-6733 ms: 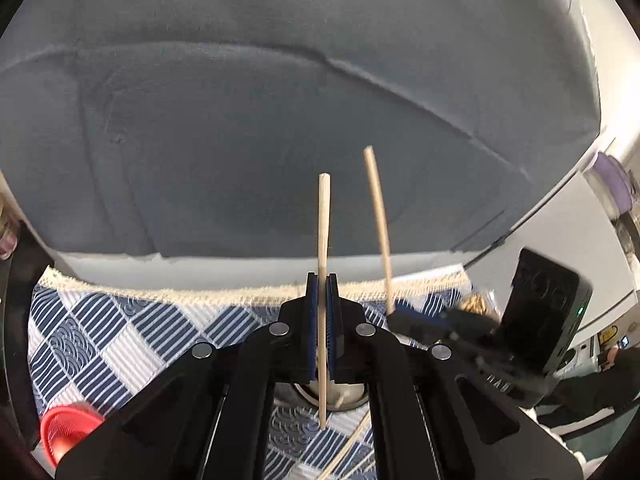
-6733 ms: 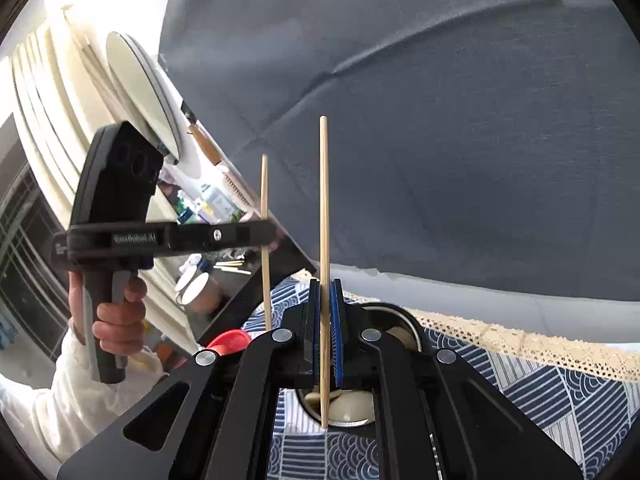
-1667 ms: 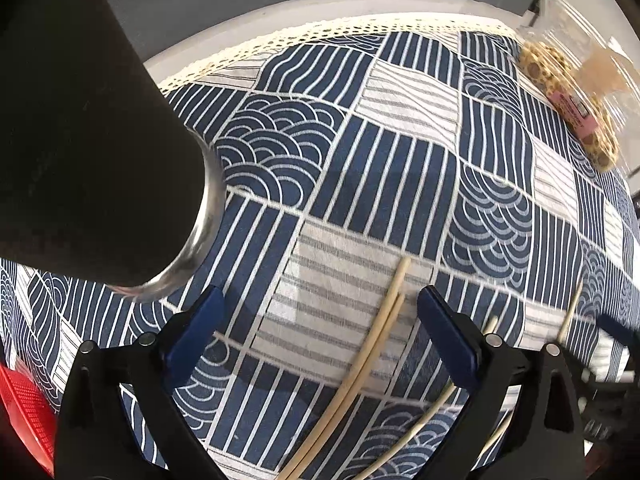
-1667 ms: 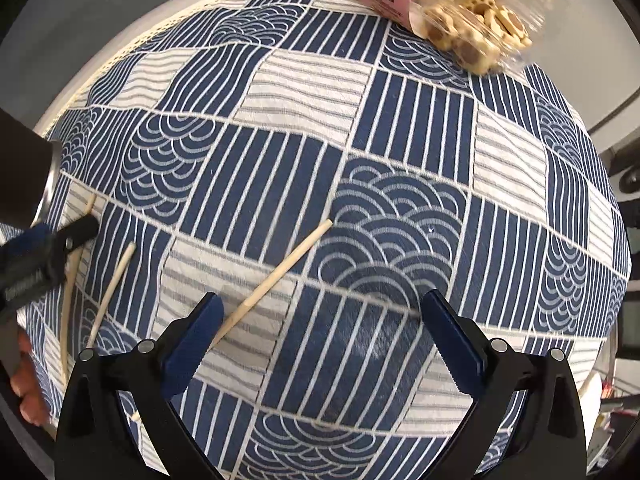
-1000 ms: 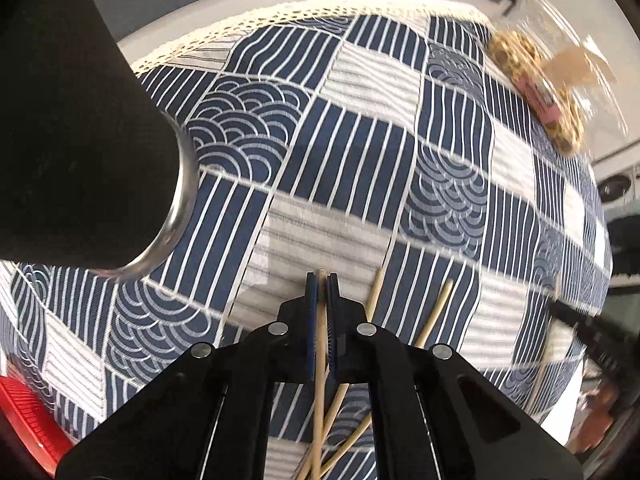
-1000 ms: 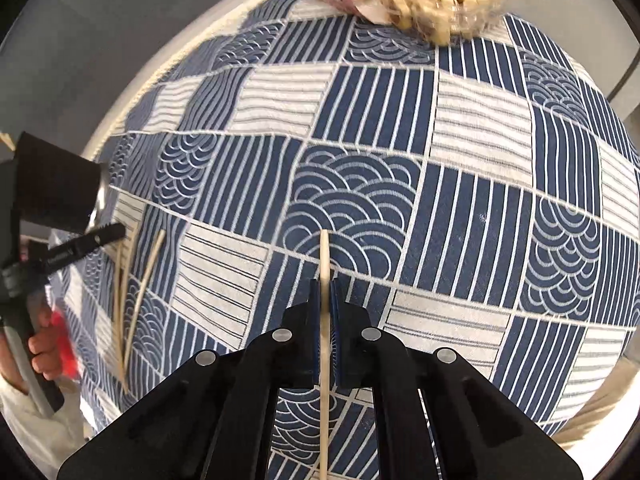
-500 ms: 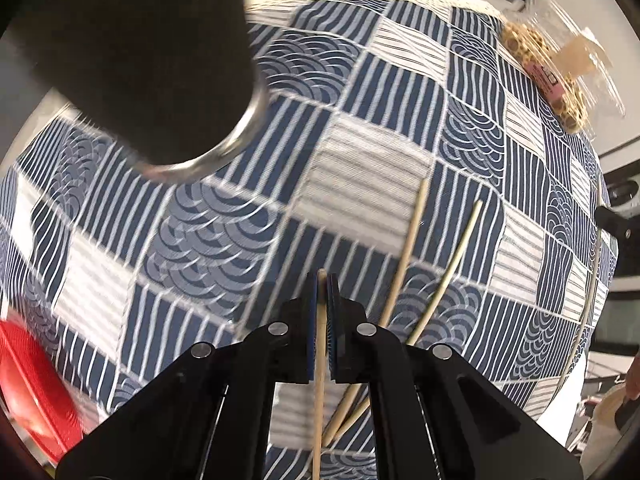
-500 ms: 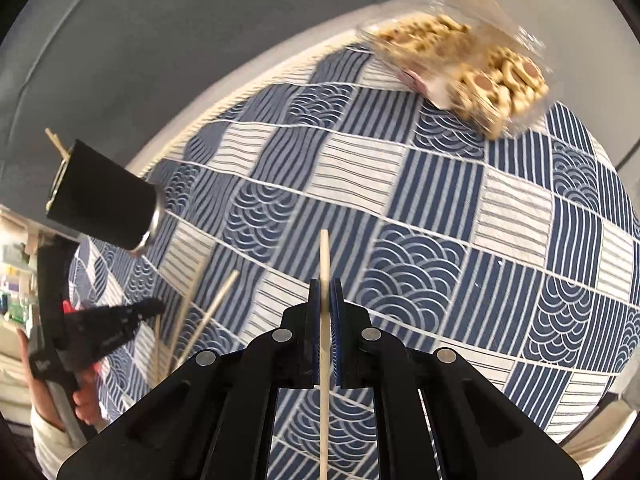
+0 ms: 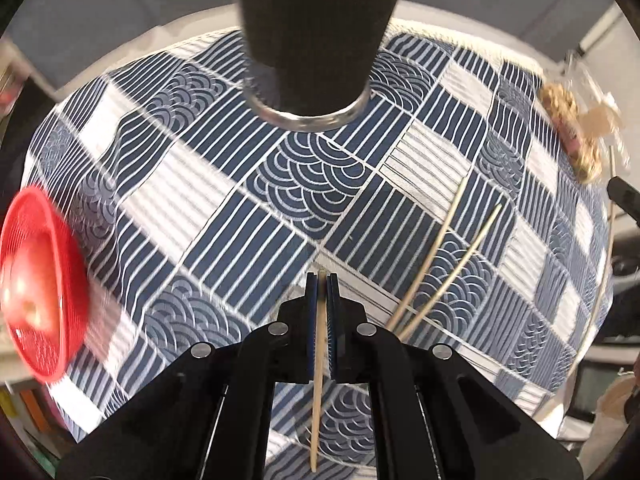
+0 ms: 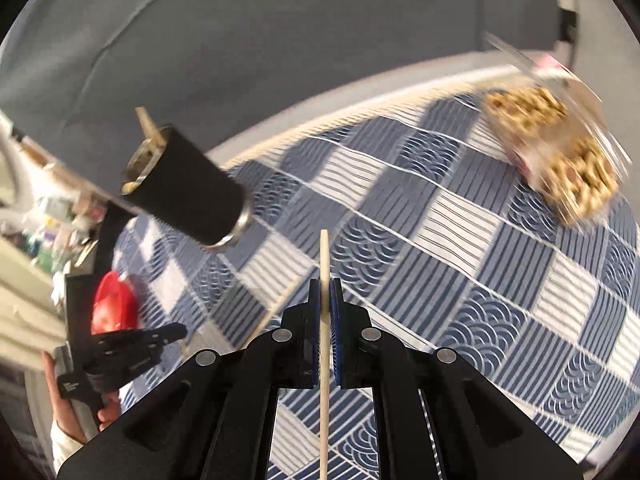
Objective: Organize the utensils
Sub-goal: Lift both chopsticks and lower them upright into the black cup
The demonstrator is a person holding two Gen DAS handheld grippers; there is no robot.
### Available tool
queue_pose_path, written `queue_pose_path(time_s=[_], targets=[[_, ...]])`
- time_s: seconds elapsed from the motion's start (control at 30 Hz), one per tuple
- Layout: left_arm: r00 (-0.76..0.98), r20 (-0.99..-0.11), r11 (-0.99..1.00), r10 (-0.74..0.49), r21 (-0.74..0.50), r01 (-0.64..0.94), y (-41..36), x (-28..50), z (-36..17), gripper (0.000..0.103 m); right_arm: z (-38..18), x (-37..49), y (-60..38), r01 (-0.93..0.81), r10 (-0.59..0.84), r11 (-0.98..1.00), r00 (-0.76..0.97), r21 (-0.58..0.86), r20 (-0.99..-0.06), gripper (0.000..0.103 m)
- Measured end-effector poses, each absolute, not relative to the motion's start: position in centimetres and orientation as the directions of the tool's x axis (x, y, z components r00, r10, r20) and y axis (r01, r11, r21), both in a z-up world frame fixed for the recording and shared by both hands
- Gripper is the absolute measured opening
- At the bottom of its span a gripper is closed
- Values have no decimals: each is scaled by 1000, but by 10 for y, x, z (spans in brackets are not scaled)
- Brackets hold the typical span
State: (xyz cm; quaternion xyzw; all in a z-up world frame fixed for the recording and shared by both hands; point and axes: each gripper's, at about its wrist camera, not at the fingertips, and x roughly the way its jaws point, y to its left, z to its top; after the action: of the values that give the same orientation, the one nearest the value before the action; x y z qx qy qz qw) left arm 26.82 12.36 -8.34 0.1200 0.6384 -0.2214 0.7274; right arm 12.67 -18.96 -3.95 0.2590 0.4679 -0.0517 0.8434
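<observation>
My left gripper (image 9: 321, 280) is shut on a wooden chopstick (image 9: 318, 380) that runs back between its blue pads. It hangs over the tablecloth just short of the black utensil cup (image 9: 316, 40) with its metal base. Two loose chopsticks (image 9: 440, 256) lie on the cloth to the right. My right gripper (image 10: 325, 284) is shut on another chopstick (image 10: 325, 256), which sticks out past the fingertips. In the right wrist view the black cup (image 10: 188, 188) stands at the left with chopstick ends poking from its mouth, and the left gripper (image 10: 176, 330) shows below it, held by a hand.
A blue and white patterned tablecloth (image 9: 280, 216) covers the round table. A red mesh basket (image 9: 36, 300) sits at the left edge. A clear bag of biscuits (image 10: 560, 152) lies at the far right. A grey fabric surface (image 10: 280, 40) rises behind the table.
Both grippers closed on a chopstick each and lifted off the cloth. The left one has swung toward the black cup; the right one has risen and tilted so the cup came into view.
</observation>
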Motion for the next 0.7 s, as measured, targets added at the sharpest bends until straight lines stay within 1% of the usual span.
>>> queue_pose_path(time_s=[0.13, 0.27, 0.37, 0.57, 0.7], targets=[[124, -981, 911, -152, -90, 403, 122, 260, -68, 5, -22, 130, -186, 244, 186, 890, 579, 386, -794, 5], [153, -976, 934, -157, -97, 344, 105, 250, -61, 5, -9, 129, -187, 188, 210, 901, 597, 390, -775, 5], [174, -973, 948, -154, -96, 304, 107, 239, -51, 5, 1, 126, -187, 139, 221, 916, 607, 376, -764, 5], [216, -972, 967, -96, -40, 252, 102, 218, -37, 5, 10, 116, -195, 55, 277, 919, 616, 391, -738, 5], [242, -967, 975, -84, -30, 218, 99, 207, -26, 5, 16, 106, -198, 15, 292, 923, 624, 385, -725, 5]])
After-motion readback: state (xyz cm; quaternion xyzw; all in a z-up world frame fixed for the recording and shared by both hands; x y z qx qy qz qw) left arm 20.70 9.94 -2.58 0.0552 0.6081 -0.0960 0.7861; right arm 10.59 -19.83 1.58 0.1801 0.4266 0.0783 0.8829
